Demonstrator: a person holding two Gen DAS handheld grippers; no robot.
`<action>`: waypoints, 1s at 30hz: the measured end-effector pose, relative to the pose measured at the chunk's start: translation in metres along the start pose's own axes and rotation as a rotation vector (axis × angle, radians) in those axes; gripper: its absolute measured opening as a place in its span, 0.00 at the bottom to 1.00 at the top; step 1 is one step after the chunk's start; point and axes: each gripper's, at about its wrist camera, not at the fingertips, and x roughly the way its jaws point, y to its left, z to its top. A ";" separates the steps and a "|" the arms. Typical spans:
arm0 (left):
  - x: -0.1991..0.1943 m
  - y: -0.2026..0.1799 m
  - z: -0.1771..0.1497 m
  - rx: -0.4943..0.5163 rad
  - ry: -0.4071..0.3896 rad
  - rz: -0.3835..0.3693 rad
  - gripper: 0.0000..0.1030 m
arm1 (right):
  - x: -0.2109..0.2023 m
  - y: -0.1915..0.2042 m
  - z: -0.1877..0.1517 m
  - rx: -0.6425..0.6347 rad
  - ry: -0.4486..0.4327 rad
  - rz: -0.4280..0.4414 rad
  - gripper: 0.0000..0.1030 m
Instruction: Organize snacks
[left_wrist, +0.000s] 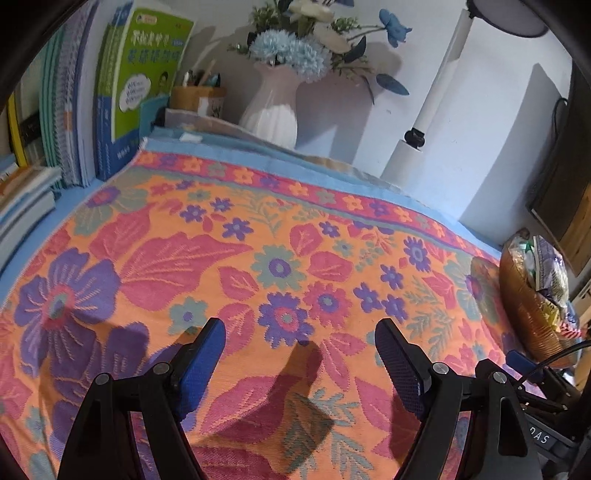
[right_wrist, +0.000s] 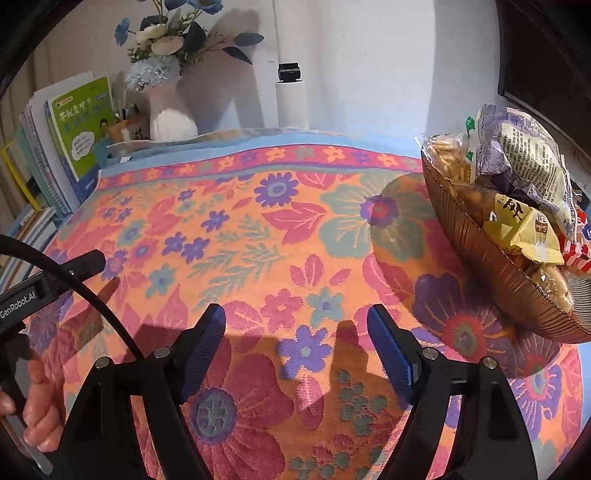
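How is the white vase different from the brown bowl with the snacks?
The white vase stands tall and narrow at the back by the wall; the brown bowl is wide and low, at the cloth's right side. The vase holds blue and white flowers; the bowl holds snack packets, piled above its rim. The vase looks solid white; the bowl looks see-through amber. Both have ribbed sides.

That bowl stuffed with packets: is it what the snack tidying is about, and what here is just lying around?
Part of the job:
- amber bowl
- snack packets piled in it

Just lying about:
- flower vase
- books
- pen holder
- floral cloth
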 end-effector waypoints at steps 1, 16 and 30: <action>-0.002 -0.002 -0.001 0.009 -0.009 0.008 0.79 | 0.001 -0.001 0.000 0.003 0.004 -0.004 0.77; 0.002 -0.011 -0.003 0.072 0.009 0.060 0.85 | 0.000 -0.003 -0.001 0.014 0.008 -0.006 0.78; 0.005 -0.011 -0.004 0.072 0.020 0.077 0.85 | 0.001 -0.003 -0.001 0.014 0.014 -0.005 0.78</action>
